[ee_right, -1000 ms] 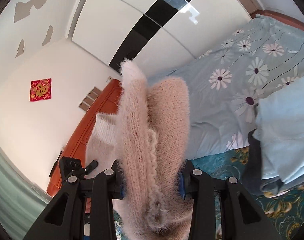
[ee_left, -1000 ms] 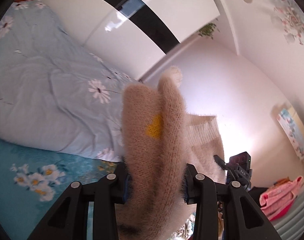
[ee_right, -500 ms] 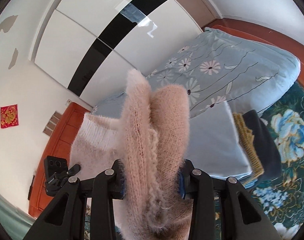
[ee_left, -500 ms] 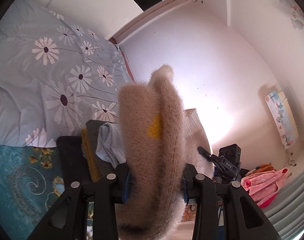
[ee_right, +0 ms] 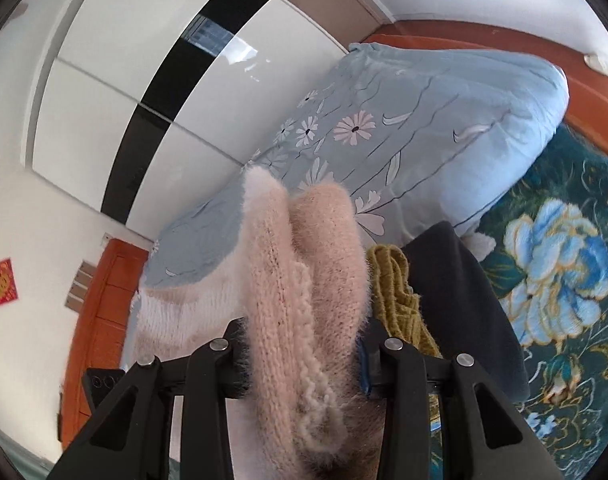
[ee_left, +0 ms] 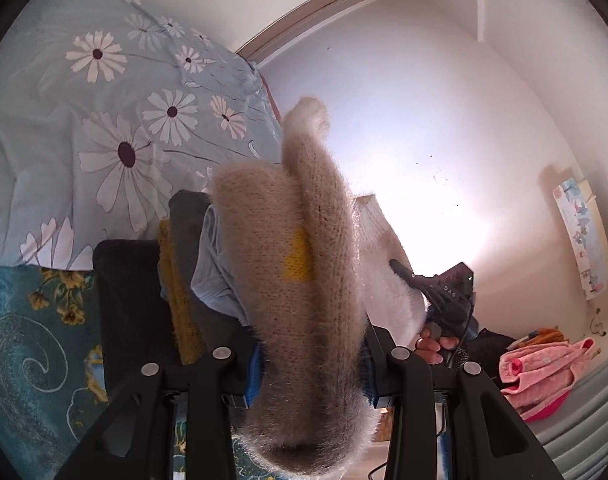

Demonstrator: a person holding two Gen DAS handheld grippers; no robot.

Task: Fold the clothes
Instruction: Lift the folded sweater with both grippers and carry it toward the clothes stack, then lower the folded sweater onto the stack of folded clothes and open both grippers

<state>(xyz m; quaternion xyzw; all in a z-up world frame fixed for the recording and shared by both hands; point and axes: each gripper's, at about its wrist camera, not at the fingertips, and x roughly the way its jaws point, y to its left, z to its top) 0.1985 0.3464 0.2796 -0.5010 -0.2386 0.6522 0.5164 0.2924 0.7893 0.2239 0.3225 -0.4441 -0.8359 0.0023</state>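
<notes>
Left wrist: my left tongs (ee_left: pixel 312 364) clench a bunched fuzzy sweater (ee_left: pixel 296 264) held above the folded pile (ee_left: pixel 184 280) on the bed (ee_left: pixel 32 340). Right wrist: my right tongs (ee_right: pixel 304 354) clench its other end. Step, I judge: carrying it over; next calls for lowering squarely onto the pile.

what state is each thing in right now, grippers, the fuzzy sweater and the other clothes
left gripper: shut on the sweater
right gripper: shut on the sweater
fuzzy pink knit sweater: bunched, held between both grippers
stack of clothes, black, mustard and light blue: folded, lying on the bed
pale blue daisy-print quilt: heaped behind the stack
pink garment: crumpled, lying apart
</notes>
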